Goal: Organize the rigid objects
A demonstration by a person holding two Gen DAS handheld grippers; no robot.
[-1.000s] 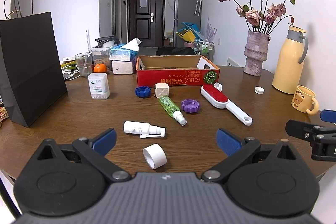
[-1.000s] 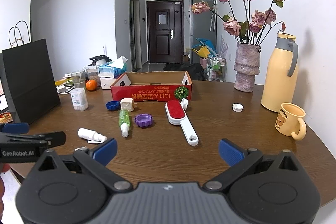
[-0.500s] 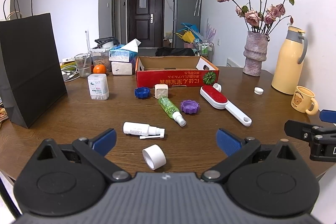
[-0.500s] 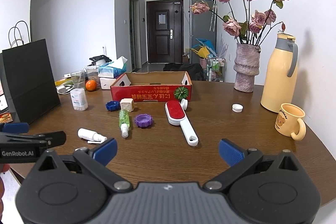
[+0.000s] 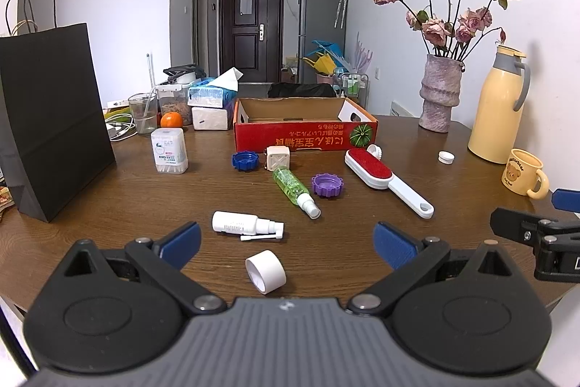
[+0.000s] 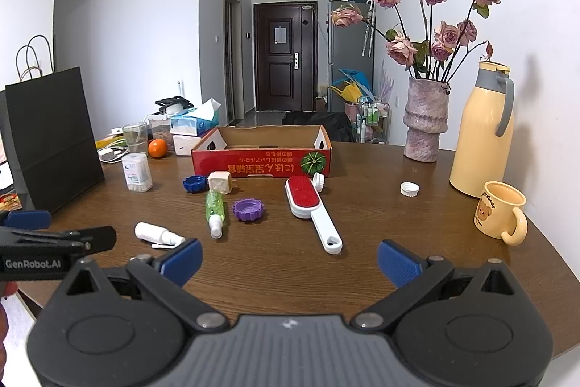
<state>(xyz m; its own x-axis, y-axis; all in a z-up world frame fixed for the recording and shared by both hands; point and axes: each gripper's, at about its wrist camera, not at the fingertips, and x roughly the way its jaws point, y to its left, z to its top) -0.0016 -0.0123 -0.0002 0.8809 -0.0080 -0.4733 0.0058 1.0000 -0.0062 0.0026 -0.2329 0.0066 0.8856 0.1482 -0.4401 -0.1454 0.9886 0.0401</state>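
Both views bright, even daylight-like light, sharp w/ no motion blur. Soft glare on the bench [image 5: 417,140] top far end; the thermos [image 6: 482,129] throws a soft shadow on the wall. Strong fisheye bending + dark vignette at corners.

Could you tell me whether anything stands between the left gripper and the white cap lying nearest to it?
Nothing visible does. The left gripper is open, and the white cap lies on its side on bare table just ahead. The white spray bottle lies beyond it.

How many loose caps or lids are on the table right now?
4. Blue lid beside the cube, purple lid right of the green bottle, small white cap near the thermos, large white cap at the near edge. Others may hide inside the box.
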